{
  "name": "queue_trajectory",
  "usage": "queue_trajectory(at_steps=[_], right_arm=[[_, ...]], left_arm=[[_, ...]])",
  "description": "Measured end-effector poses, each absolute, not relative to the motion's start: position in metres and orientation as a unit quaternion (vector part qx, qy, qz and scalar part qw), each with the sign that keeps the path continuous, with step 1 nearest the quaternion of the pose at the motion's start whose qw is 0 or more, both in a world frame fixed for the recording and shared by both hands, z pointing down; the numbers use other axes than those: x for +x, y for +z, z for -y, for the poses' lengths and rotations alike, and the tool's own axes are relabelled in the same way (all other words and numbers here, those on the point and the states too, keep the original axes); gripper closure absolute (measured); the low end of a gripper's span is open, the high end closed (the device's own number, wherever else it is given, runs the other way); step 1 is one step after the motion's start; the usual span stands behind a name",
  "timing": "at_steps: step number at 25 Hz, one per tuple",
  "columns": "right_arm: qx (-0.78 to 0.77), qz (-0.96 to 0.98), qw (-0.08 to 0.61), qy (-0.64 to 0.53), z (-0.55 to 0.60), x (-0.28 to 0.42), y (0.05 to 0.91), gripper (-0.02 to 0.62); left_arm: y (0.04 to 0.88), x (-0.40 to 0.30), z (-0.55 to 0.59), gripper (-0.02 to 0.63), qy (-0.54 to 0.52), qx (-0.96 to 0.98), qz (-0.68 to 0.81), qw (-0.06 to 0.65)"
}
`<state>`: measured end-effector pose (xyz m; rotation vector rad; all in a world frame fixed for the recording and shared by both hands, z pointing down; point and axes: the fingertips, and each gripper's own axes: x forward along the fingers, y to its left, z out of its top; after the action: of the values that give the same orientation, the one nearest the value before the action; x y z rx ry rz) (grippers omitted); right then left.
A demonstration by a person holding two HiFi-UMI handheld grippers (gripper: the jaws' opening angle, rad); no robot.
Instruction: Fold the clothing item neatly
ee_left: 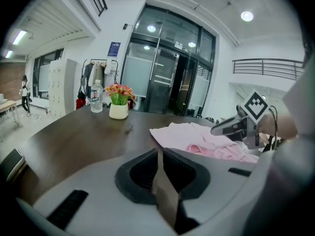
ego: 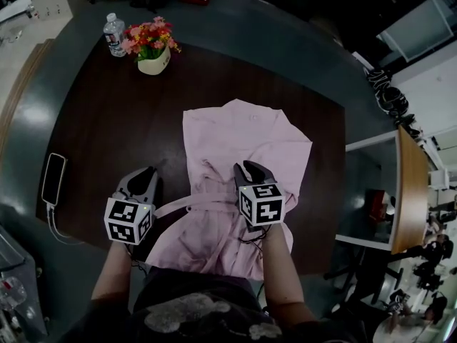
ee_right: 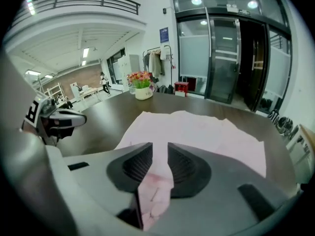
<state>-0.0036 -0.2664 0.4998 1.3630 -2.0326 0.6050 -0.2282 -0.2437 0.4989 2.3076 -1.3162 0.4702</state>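
Mid-fold - right gripper (ego: pixel 247 168) slightly parted around the crumpled pink cotton garment (ego: pixel 246 138), left gripper (ego: pixel 145 177) closed, empty - next likely regrasps the hem.

A water bottle (ego: pixel 113 34) and a pot of flowers (ego: pixel 151 46) were seen side by side at the far end of the dark table (ego: pixel 107 131), a phone (ego: pixel 53 179) near its left edge.

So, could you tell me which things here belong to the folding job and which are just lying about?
Job: pink cloth garment; left gripper; right gripper.
Lying about: white pot of colourful flowers; clear plastic water bottle; dark phone on a white cable.
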Motion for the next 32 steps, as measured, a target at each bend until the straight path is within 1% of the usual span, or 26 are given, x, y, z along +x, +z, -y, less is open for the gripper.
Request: queue_trajectory(at_steps=[2,4,5,8,9,10,11,14,19,27,28,30,31,32], right_arm=[[0.488,0.771,0.321,0.254,0.246,-0.013,0.516,0.484],[0.472,0.767,0.337,0.276,0.228,-0.024,0.533,0.449],[0.474,0.760,0.347,0.278,0.224,-0.026,0.540,0.445],[0.511,0.725,0.381,0.262,0.225,-0.022,0.557,0.447],[0.523,0.715,0.387,0.255,0.228,-0.019,0.558,0.484],[0.533,0.710,0.387,0.249,0.231,-0.017,0.556,0.570],[0.541,0.708,0.383,0.244,0.235,-0.016,0.550,0.583],[0.552,0.718,0.368,0.210,0.256,-0.016,0.526,0.583],[0.514,0.739,0.413,0.138,0.310,-0.028,0.503,0.583],[0.449,0.742,0.486,0.106,0.361,-0.069,0.540,0.581],[0.445,0.744,0.486,0.108,0.363,-0.075,0.544,0.581],[0.440,0.760,0.463,0.118,0.366,-0.087,0.548,0.581],[0.437,0.772,0.445,0.123,0.367,-0.093,0.547,0.557],[0.432,0.783,0.429,0.128,0.366,-0.100,0.546,0.508]], left_arm=[[0.497,-0.223,0.243,0.565,0.171,0.838,0.471,0.217],[0.495,-0.217,0.241,0.565,0.172,0.841,0.465,0.215],[0.494,-0.215,0.241,0.565,0.172,0.843,0.463,0.214],[0.492,-0.209,0.239,0.565,0.172,0.846,0.458,0.213],[0.492,-0.209,0.239,0.565,0.173,0.846,0.458,0.213],[0.491,-0.208,0.238,0.565,0.172,0.846,0.458,0.213],[0.491,-0.208,0.238,0.565,0.172,0.846,0.458,0.213],[0.491,-0.211,0.239,0.565,0.171,0.845,0.459,0.213],[0.492,-0.220,0.243,0.565,0.172,0.843,0.463,0.213],[0.496,-0.230,0.252,0.565,0.175,0.839,0.466,0.220],[0.497,-0.231,0.253,0.565,0.176,0.838,0.466,0.221],[0.499,-0.233,0.255,0.565,0.179,0.838,0.465,0.222],[0.500,-0.234,0.256,0.565,0.180,0.838,0.464,0.222],[0.501,-0.235,0.257,0.565,0.181,0.838,0.463,0.223]])
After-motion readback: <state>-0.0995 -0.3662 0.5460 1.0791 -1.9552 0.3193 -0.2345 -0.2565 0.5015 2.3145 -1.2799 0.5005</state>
